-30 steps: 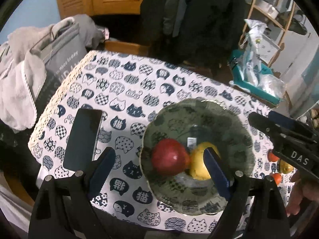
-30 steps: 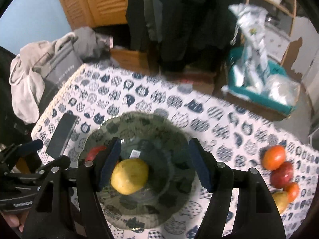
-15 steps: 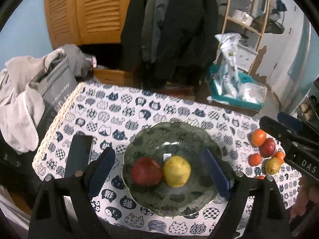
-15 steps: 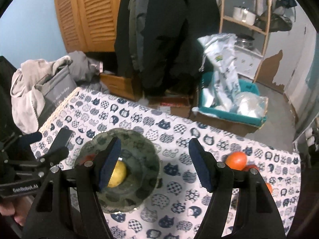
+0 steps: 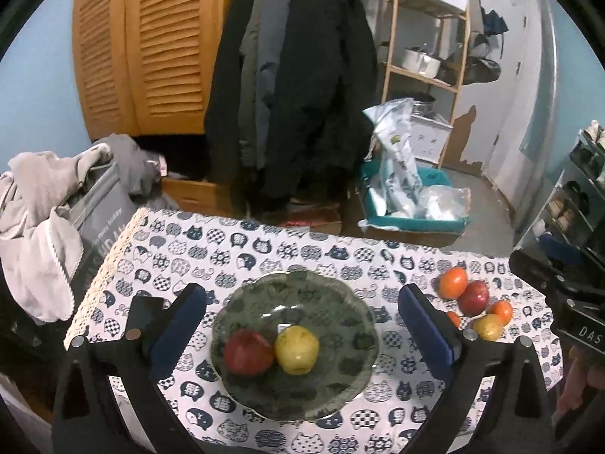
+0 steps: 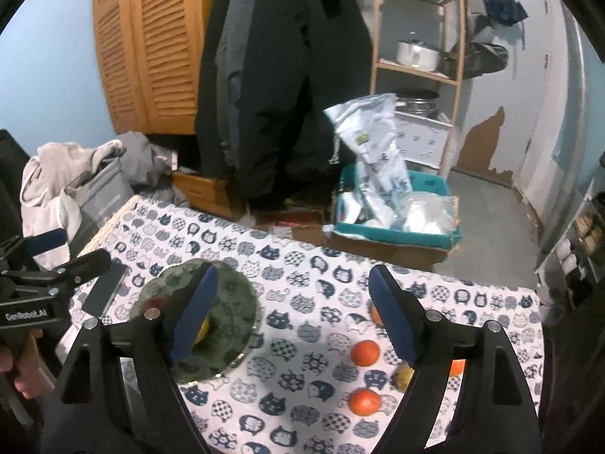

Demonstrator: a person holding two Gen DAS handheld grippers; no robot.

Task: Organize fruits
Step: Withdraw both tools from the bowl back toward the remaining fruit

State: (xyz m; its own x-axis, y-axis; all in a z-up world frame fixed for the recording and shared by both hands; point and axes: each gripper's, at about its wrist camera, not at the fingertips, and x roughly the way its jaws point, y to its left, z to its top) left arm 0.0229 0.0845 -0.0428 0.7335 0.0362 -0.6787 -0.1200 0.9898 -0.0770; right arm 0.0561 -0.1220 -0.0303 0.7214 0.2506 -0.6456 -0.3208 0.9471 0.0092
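A dark green glass plate (image 5: pixel 340 314) on the cat-print tablecloth holds a red apple (image 5: pixel 247 352) and a yellow fruit (image 5: pixel 297 348). My left gripper (image 5: pixel 300 335) is open and empty, raised above the plate. Loose fruit lies on the right: an orange-red one (image 5: pixel 453 282), a red one (image 5: pixel 473 297) and a yellow one (image 5: pixel 487 326). My right gripper (image 6: pixel 293 319) is open and empty, above the cloth between the plate (image 6: pixel 230 299) and the oranges (image 6: pixel 365 352), (image 6: pixel 363 401). Its fingers hide part of the fruit.
A dark phone (image 6: pixel 104 289) lies left of the plate. A grey bag with clothes (image 5: pixel 56 204) sits past the table's left edge. Coats (image 5: pixel 295 87), a teal bin of bags (image 5: pixel 408 204) and a wooden shelf (image 5: pixel 427 38) stand behind the table (image 5: pixel 302 246).
Both grippers have pulled up and back from the plate, so more of the room shows. The right gripper has swung right, towards the loose fruit. The yellow fruit stays in the plate.
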